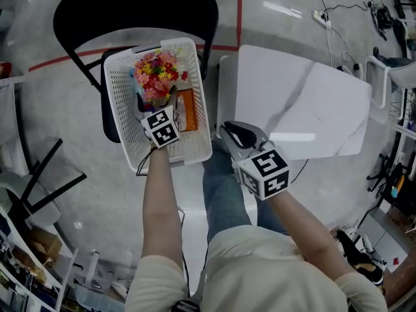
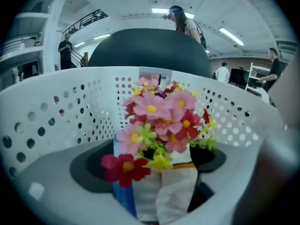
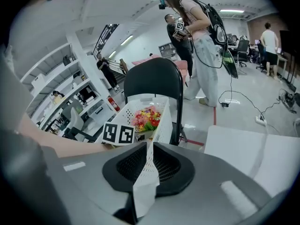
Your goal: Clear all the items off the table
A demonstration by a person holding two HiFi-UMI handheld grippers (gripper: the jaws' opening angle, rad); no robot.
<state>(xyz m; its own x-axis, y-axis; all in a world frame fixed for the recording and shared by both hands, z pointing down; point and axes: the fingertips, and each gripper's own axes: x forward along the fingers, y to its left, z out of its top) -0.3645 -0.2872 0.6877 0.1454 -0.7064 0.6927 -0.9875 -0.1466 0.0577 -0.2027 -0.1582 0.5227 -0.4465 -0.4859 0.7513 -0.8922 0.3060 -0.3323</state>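
Table (image 1: 325,109): white top with grey veining, right of centre in the head view; its top is bare.
Chair (image 1: 130,5): black, upper left of the head view, carrying the basket on its seat.
Basket (image 1: 117,109): white with perforated walls, left of centre, just beside the table's left edge.
Left gripper (image 2: 159,177): reaches into the basket's near end. Its jaws are spread, with the white wrap of the flower bunch between them; no squeeze on the wrap is visible.
Right gripper (image 3: 147,149): at the centre of the head view, by the table's near left corner. Its jaws are pressed together, pinching the paper strip.
Flower bunch (image 1: 156,73): pink, red and yellow blooms, upright inside the basket, towards its far half.
Orange box (image 1: 186,109): in the basket, right of the flowers, against the right wall.
Blue pack (image 2: 123,191): only an edge shows, left of the wrap.
Paper strip (image 3: 145,172): white, dotted, standing on edge between the right pads.
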